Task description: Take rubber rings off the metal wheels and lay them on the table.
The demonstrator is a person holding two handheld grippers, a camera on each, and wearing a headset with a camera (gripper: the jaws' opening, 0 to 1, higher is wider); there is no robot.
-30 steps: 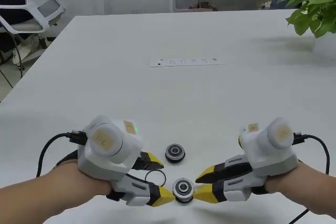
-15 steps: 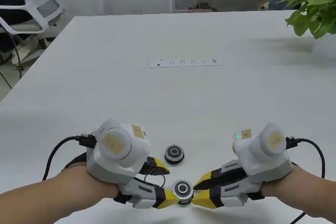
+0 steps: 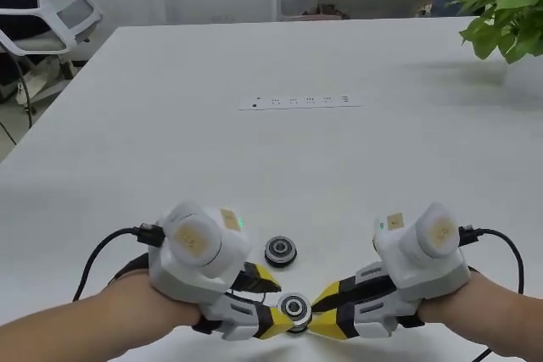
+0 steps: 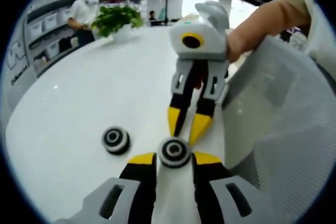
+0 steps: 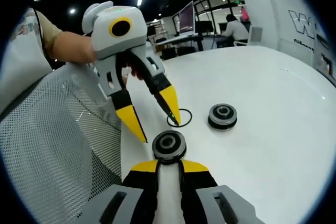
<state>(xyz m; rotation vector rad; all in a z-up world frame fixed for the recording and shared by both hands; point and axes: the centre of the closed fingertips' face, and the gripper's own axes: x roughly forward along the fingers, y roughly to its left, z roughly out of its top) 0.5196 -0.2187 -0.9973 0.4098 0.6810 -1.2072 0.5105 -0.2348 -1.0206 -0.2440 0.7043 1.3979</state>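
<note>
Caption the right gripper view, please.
Right gripper and left gripper flank a metal wheel; a loose rubber ring lies near a second wheel.

Over the last second both grippers have drawn in toward the near metal wheel [image 3: 293,306] and dropped lower in the head view. The left gripper [image 3: 281,305] has slid right: its fingers, which stood short of the wheel with the loose rubber ring [image 5: 179,117] showing plainly between them, now have their yellow tips right at the wheel's left edge. The upper finger now reaches over the ring. The right gripper [image 3: 311,317] has slid left, and the clear gap between its tips and the wheel's right edge has closed to almost nothing. Whether either pair touches the wheel cannot be told. The two gripper bodies now sit nearer each other.
</note>
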